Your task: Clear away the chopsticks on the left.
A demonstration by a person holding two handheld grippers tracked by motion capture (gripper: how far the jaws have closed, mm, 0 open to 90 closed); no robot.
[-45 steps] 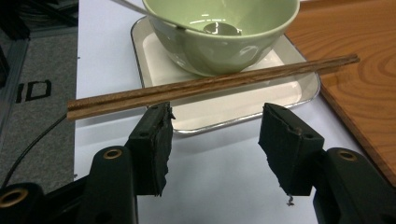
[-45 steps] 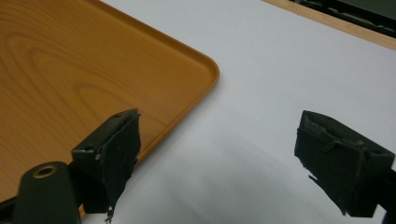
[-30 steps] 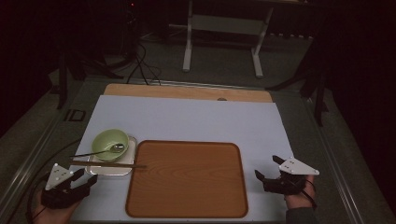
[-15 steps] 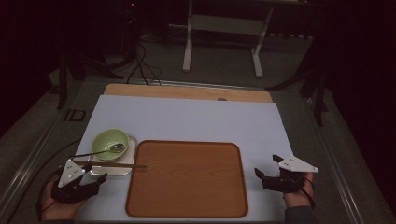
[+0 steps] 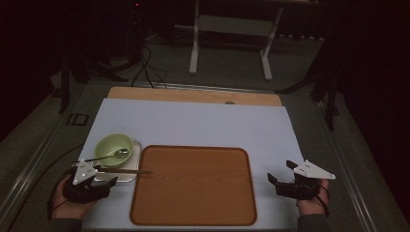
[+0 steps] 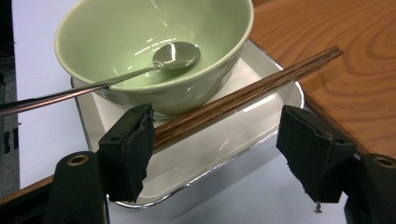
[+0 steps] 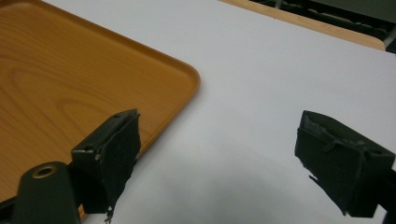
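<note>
Chopsticks (image 6: 243, 95) lie across the steel tray (image 6: 205, 179), left gripper (image 6: 224, 149) just opened wide, seemingly clear — close squarely; right gripper (image 7: 233, 158) gapes empty.

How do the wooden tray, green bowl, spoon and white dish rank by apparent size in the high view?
Largest to smallest:
1. wooden tray
2. white dish, partly covered by the bowl
3. green bowl, close to the dish
4. spoon

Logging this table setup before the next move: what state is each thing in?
Green bowl: upright, in the white dish, spoon inside.
Spoon: handle over the rim.
Chopsticks: across the white dish, tips over the tray.
Wooden tray: empty.
Left gripper: open, just widened.
Right gripper: open, empty.
</note>
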